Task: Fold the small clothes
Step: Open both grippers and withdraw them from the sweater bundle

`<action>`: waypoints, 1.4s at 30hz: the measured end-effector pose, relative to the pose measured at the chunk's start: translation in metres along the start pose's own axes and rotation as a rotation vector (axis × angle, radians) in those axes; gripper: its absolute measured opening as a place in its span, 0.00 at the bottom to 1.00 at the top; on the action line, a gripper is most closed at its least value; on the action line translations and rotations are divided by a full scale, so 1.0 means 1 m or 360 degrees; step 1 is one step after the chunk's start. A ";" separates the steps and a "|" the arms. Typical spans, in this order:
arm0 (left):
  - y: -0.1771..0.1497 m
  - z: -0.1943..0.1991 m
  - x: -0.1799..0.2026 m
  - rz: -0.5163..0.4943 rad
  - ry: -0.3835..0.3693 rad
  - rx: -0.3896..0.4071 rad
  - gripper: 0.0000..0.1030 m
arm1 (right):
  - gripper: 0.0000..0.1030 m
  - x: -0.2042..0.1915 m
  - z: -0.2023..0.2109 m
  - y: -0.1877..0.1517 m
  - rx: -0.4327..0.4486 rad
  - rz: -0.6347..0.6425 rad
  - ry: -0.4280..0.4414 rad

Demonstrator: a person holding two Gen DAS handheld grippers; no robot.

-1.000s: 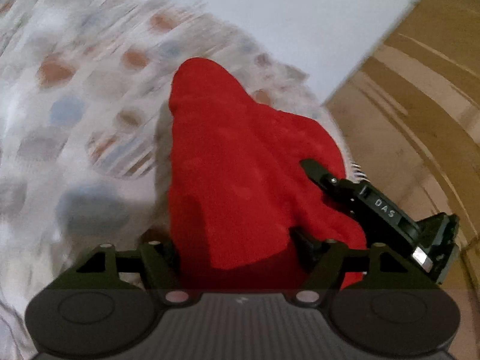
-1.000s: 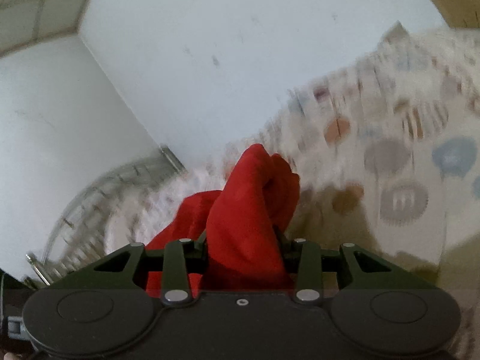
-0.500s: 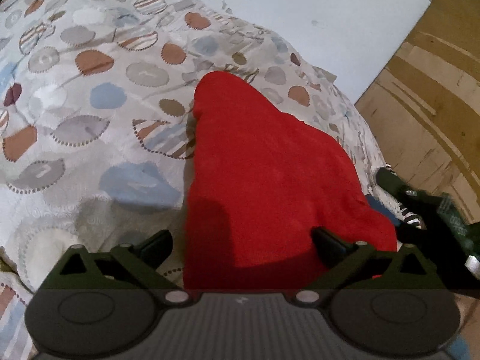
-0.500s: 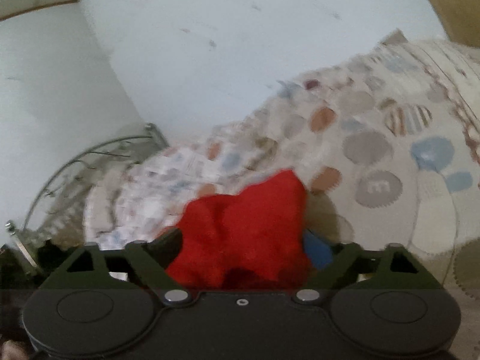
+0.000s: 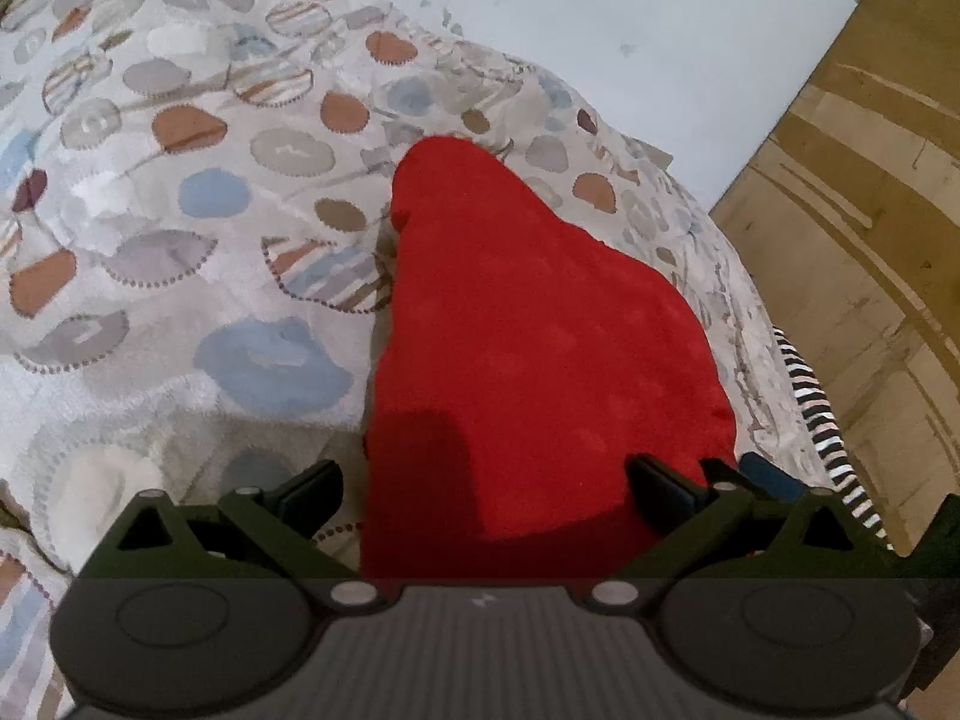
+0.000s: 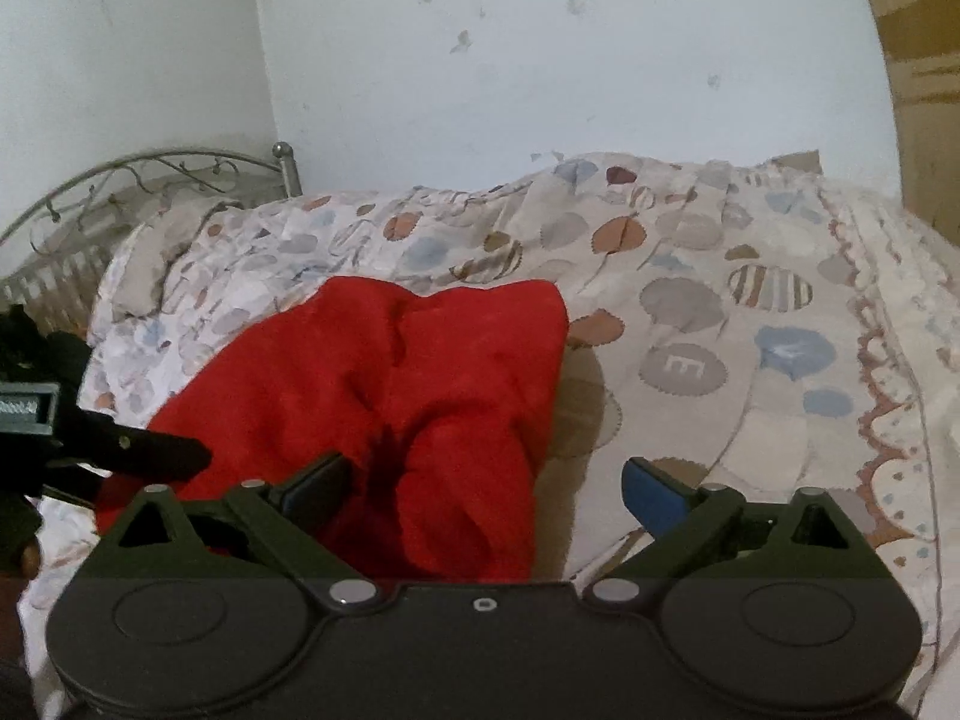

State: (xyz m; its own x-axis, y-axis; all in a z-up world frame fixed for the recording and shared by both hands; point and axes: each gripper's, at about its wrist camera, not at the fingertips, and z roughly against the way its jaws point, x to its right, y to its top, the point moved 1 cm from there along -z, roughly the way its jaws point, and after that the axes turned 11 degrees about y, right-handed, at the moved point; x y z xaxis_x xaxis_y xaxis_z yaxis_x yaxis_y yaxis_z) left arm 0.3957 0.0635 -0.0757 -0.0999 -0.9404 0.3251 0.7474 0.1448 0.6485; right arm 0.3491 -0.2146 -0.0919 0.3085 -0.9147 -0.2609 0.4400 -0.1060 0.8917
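Note:
A red garment lies spread on the patterned quilt of a bed. My left gripper is open wide, with the garment's near edge lying loose between its fingers and neither pad pressing it. In the right wrist view the same red garment lies rumpled with a crease down its middle. My right gripper hangs over its near edge with the jaws opening; the left finger is over the cloth and the right finger is over bare quilt. The left gripper shows at the garment's left side.
The quilt covers the whole bed. A metal bed frame stands at the far left against a white wall. A wooden panel rises beside the bed's right edge, where a black-and-white striped cloth hangs.
Both grippers have opened and let go of the red garment, which has dropped from a lifted bunch to lie on the quilt. The right gripper's view has rolled level.

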 end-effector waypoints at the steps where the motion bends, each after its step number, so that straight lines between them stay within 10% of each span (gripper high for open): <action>1: -0.001 0.002 0.001 -0.0002 0.0018 0.0022 1.00 | 0.99 -0.002 -0.001 -0.001 -0.0002 0.0019 -0.0027; 16: -0.048 0.089 0.006 0.0000 0.0256 0.0553 1.00 | 1.00 -0.027 0.048 0.000 0.0175 0.0015 -0.0159; 42: -0.139 0.217 0.059 -0.0177 0.0480 0.0684 1.00 | 1.00 -0.096 0.223 -0.025 0.0475 0.0170 -0.0250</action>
State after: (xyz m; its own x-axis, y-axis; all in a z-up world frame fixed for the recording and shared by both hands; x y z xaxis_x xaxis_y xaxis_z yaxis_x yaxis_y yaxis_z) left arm 0.1435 0.0545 0.0033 0.0772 -0.9948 0.0670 0.4004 0.0924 0.9117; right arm 0.1202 -0.2112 -0.0064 0.1960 -0.9731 -0.1208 0.1389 -0.0944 0.9858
